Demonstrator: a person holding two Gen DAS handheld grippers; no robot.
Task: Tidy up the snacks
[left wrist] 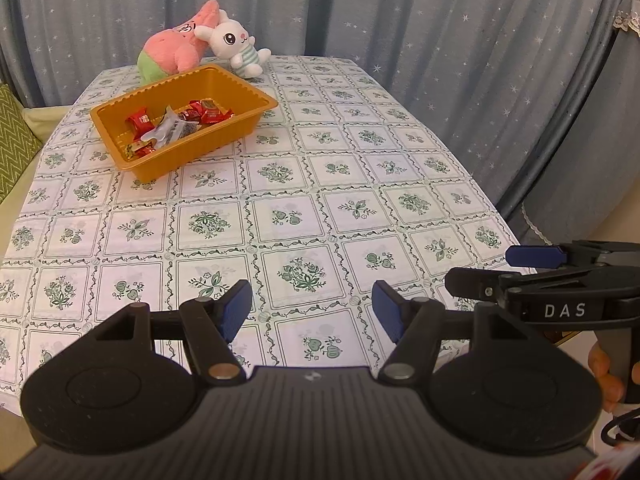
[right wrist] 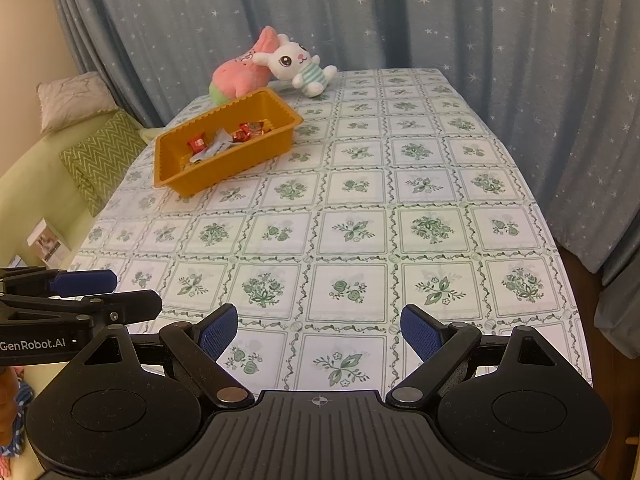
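Note:
An orange plastic tray (left wrist: 160,166) stands at the far left of the table, seen also as the tray (right wrist: 208,178) in the right wrist view. Inside it lie several red wrapped candies (left wrist: 210,112) and a silvery packet (left wrist: 170,130). My left gripper (left wrist: 312,312) hovers over the near part of the tablecloth, open, with nothing between its blue pads. My right gripper (right wrist: 319,330) hangs beside it on the right, also open and empty. Both grippers are well short of the tray.
A pink star plush (left wrist: 172,50) and a white rabbit plush (left wrist: 236,42) lie behind the tray at the table's far edge. A sofa with a green zigzag cushion (right wrist: 102,156) borders the table's left side. Blue starry curtains (right wrist: 400,12) hang behind and to the right.

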